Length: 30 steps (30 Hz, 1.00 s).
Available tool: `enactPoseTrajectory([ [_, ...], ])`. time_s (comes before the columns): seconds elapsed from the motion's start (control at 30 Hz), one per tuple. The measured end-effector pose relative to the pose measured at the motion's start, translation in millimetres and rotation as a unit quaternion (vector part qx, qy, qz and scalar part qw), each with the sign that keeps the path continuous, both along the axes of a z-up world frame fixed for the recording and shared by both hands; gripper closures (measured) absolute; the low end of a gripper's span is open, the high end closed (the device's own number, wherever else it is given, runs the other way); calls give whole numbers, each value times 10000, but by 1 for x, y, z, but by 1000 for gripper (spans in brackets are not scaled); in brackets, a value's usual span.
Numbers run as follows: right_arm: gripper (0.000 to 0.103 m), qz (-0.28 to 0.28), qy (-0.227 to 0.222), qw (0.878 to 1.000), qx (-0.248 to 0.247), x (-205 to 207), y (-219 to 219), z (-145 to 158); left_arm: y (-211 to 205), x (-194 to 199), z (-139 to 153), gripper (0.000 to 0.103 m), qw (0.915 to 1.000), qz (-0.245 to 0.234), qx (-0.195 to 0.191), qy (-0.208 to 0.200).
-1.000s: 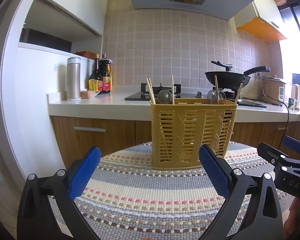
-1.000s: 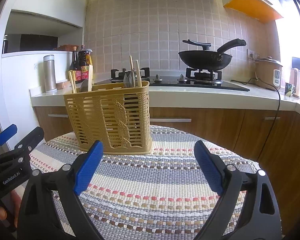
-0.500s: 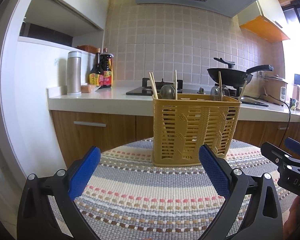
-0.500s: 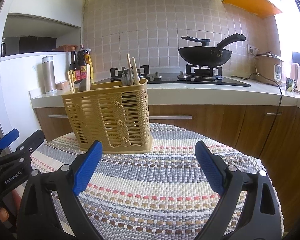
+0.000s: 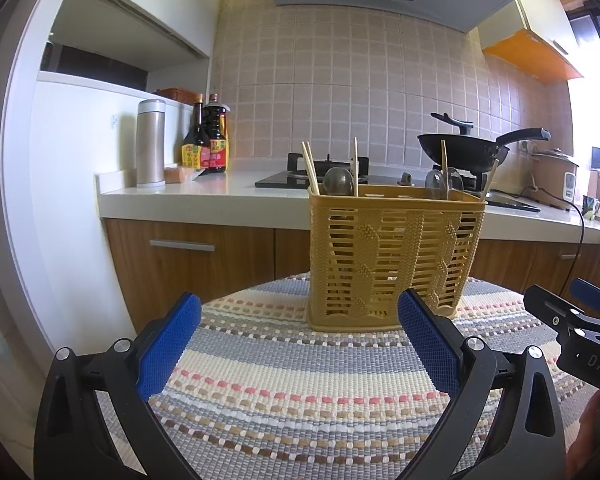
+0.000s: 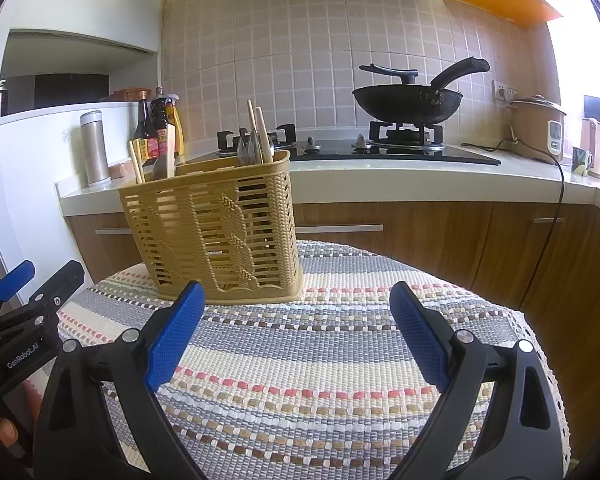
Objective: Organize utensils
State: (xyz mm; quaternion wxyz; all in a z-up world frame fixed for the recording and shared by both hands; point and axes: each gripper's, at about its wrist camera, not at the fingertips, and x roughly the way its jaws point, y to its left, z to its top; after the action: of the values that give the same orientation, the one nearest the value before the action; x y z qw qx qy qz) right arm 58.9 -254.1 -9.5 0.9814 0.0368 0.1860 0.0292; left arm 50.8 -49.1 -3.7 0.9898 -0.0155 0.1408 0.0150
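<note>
A yellow slatted utensil basket (image 5: 392, 256) stands on a round table with a striped woven cloth (image 5: 300, 376). Chopsticks (image 5: 311, 168) and spoons (image 5: 338, 180) stick up out of it. It also shows in the right wrist view (image 6: 220, 232), with chopsticks (image 6: 260, 132) rising from it. My left gripper (image 5: 296, 340) is open and empty, a little short of the basket. My right gripper (image 6: 296, 332) is open and empty, to the right of the basket's front. Each gripper shows at the edge of the other's view.
Behind the table runs a kitchen counter (image 5: 220, 192) with wooden cabinets, a steel flask (image 5: 150, 142), sauce bottles (image 5: 208, 140), a gas hob with a black wok (image 6: 412, 96) and a rice cooker (image 6: 536, 128). The cloth's edge (image 6: 540, 344) drops off at the right.
Both grippers have drawn back and tilted slightly; the basket sits a bit higher and farther in both views. Jaws stay open. Nothing was grasped or released.
</note>
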Motion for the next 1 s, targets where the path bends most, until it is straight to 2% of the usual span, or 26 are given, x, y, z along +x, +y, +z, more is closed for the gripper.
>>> enactPoseTrajectory([
  [1.0,12,-10,145,9999,40,5,-2,-4,-2,3,-1,8,9999,-50,37,96],
])
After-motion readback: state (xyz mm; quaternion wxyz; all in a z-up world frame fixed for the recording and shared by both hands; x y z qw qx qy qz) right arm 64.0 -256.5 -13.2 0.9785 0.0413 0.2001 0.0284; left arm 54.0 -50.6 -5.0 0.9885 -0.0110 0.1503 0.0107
